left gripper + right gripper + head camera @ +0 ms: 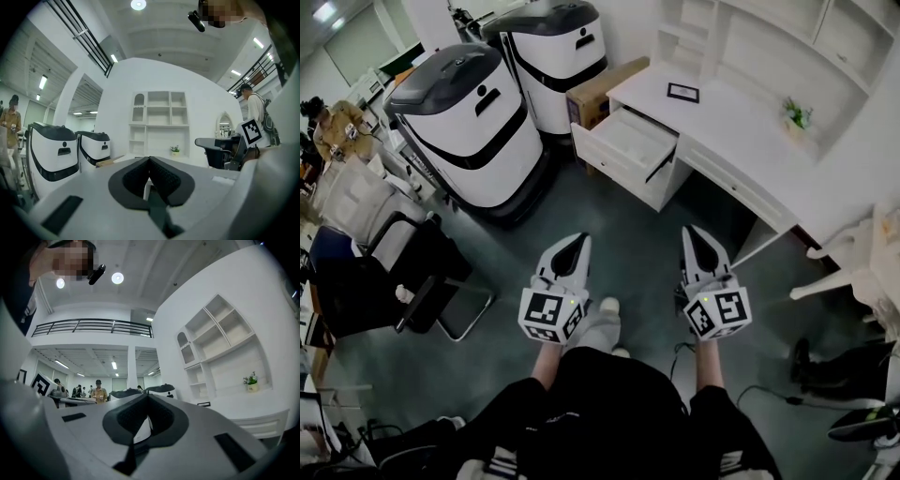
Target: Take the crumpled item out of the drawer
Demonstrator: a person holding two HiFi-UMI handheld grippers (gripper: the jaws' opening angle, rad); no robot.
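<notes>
A white desk (727,127) stands ahead with its top drawer (630,142) pulled open. The drawer's inside looks white, and I cannot make out a crumpled item in it from here. My left gripper (579,240) and right gripper (691,231) are held side by side over the dark floor, well short of the drawer and pointing towards it. Both are shut, their black pads meeting with nothing between them, as the left gripper (150,160) and right gripper (147,397) show in their own views. The desk's shelf unit (158,123) shows far off beyond the left jaws.
Two large white-and-black machines (469,117) stand left of the desk, with a cardboard box (602,89) wedged beside it. A small frame (682,92) and a potted plant (795,114) sit on the desktop. A black chair (389,277) is at left and white chair legs (839,272) at right.
</notes>
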